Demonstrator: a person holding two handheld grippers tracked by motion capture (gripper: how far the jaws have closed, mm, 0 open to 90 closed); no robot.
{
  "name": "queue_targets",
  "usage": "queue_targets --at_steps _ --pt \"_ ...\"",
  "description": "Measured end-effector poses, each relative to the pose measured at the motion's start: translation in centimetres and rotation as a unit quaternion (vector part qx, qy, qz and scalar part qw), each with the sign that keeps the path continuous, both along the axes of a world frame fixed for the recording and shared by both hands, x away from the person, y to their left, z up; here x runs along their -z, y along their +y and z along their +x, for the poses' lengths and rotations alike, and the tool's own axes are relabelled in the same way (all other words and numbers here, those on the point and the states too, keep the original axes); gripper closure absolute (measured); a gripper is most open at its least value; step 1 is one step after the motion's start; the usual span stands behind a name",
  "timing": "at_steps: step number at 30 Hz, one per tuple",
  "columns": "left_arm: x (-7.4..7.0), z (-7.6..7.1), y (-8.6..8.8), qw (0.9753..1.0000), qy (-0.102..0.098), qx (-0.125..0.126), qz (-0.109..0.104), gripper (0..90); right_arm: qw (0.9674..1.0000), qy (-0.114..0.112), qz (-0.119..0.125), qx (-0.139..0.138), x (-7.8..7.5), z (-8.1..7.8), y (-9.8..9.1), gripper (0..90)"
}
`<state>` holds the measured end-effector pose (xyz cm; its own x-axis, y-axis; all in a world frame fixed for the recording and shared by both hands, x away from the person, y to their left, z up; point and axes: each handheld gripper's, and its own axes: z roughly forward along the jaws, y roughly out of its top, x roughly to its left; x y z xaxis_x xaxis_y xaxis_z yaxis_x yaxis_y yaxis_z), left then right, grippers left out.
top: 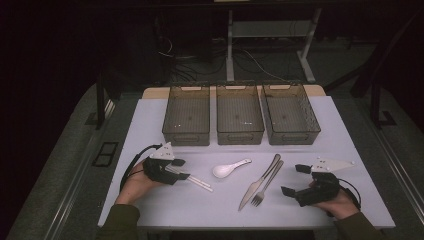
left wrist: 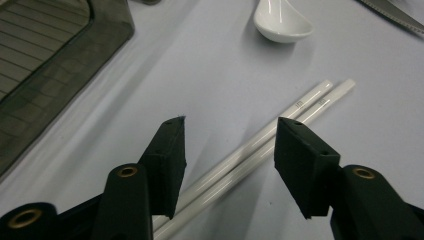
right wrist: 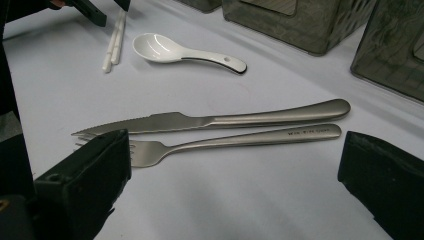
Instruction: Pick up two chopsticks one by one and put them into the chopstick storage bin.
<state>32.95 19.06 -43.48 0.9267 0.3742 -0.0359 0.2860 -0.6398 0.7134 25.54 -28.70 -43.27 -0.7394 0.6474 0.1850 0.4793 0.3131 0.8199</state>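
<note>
Nearest the person, the left gripper (top: 181, 169) sits low over the counter (top: 150, 120) with its jaws astride the pair of white chopsticks (left wrist: 260, 145); the pads stand clear of them on both sides, so nothing is clenched. At the other front corner the right gripper (top: 295, 180) rests released, jaws wide, facing the knife (right wrist: 215, 120) and fork (right wrist: 235, 141) lying side by side. Between the two lies a white spoon (top: 227, 169), just beyond the chopstick tips. Farther back, three dark bins (top: 239, 116) stand in a row.
</note>
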Motion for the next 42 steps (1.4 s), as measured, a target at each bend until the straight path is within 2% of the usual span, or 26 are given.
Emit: queue_targets --at_steps 8,11,16,22,31,42 --pt "0.8 0.2 -0.4 0.9993 0.011 0.025 0.027 51.9 1.0 0.0 0.0 -0.001 0.0 0.0 0.0 0.9" --pt "0.8 0.2 -0.5 0.9992 0.011 0.025 0.031 57.3 1.0 0.001 0.0 -0.002 0.0 0.1 0.0 0.9" --pt "0.6 0.0 -0.6 0.9985 0.007 0.032 0.045 58.5 1.0 0.001 0.0 -0.002 0.0 0.0 0.0 0.9" --pt "0.4 -0.3 -0.7 0.9982 0.01 0.031 0.051 60.8 1.0 0.002 0.001 -0.002 0.0 0.0 0.0 0.9" --pt "0.0 -1.1 -1.0 0.9966 0.005 0.039 0.073 65.9 1.0 0.003 0.001 -0.003 0.0 0.0 -0.1 0.9" --pt "-0.1 -2.2 -1.0 0.9957 0.016 0.047 0.078 70.2 1.0 0.005 0.003 -0.003 -0.1 -0.1 -0.1 0.9"
